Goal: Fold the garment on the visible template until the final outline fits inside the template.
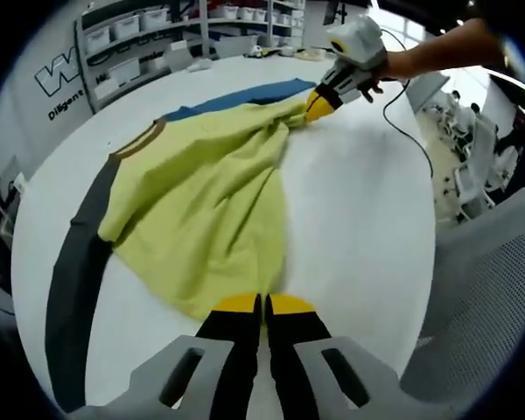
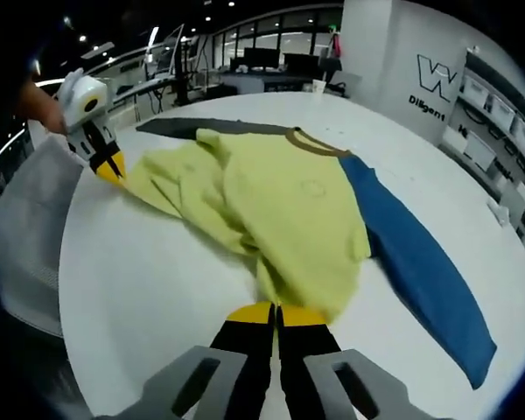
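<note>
The yellow shirt (image 1: 201,201) lies on the round white table (image 1: 359,236). It has one grey sleeve (image 1: 83,262) and one blue sleeve (image 2: 420,262), and a brown collar (image 1: 140,140) at the neck. I cannot pick out a template outline on the table, so it may be hidden under the cloth.

The step in hand looks like the first big fold. Both grippers have hold of the shirt's bottom edge, one at each end, and the cloth between them is bunched and wrinkled. The sleeves are flat on the table and not folded in yet.

The left gripper (image 1: 264,304) has its yellow tips pressed together on the hem. The right gripper (image 2: 276,311) is pinching the other end of the hem, tips together too. In the left gripper view the right gripper sits far across the table with a hand (image 1: 376,74) around it, arm stretched out long and low.

Next, I think both grippers should lift the hem together and carry it up toward the collar. They need to move at the same speed so the cloth lands flat and straight
</note>
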The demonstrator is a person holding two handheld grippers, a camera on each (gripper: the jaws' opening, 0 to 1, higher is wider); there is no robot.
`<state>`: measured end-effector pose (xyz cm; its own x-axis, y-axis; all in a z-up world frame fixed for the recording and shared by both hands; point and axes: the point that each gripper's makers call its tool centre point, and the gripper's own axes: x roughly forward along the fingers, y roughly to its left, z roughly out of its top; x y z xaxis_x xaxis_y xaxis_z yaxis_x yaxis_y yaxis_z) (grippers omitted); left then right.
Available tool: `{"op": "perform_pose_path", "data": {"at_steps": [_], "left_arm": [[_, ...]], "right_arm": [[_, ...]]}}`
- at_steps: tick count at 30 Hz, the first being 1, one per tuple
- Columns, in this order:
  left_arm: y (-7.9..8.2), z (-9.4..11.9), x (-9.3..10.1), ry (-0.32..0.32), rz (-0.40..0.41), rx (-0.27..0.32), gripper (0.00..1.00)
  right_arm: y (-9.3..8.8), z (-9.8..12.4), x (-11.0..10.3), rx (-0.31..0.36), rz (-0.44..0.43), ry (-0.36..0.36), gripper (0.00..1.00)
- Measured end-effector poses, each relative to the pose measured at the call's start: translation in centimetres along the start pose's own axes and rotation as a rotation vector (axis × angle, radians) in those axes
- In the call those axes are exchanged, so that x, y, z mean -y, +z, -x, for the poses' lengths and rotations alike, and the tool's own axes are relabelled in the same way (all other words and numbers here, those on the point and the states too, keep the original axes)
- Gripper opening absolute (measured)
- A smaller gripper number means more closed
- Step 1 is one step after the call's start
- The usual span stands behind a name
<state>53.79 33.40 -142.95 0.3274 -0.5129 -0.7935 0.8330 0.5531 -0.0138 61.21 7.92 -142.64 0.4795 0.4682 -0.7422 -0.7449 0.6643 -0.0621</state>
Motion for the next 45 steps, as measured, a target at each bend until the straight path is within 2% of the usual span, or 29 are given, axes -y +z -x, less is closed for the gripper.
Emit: {"op": "perform_pose_path", "data": {"at_steps": [13, 22, 28, 33, 36, 39, 45], "left_arm": [[0.6, 3.1, -1.1, 0.009, -0.026, 0.048, 0.0], [0.1, 5.7, -1.8, 0.02, -0.075, 0.081, 0.0], [-0.5, 6.9, -2.4, 0.021, -0.072, 0.098, 0.0], [-0.7, 8.1, -2.6, 0.017, -0.063, 0.112, 0.0], [-1.3, 8.5, -2.9, 0.013, -0.07, 0.102, 0.0], [-1.8, 8.6, -3.1, 0.011, -0.034, 0.093, 0.0], [-2.4, 7.2, -2.9, 0.027, 0.03, 0.039, 0.0]], "right_arm": [[1.8, 3.4, 0.7, 0.048, -0.008, -0.048, 0.0], [2.9, 5.7, -0.3, 0.079, 0.017, -0.057, 0.0], [4.4, 6.8, -1.7, 0.109, 0.012, -0.034, 0.0], [4.3, 7.4, -2.6, 0.123, 0.005, -0.004, 0.0], [3.5, 7.1, -2.6, 0.11, -0.012, -0.002, 0.0], [3.1, 5.9, -2.8, 0.086, -0.003, -0.009, 0.0], [2.3, 2.5, -2.6, 0.008, -0.024, -0.092, 0.0]]}}
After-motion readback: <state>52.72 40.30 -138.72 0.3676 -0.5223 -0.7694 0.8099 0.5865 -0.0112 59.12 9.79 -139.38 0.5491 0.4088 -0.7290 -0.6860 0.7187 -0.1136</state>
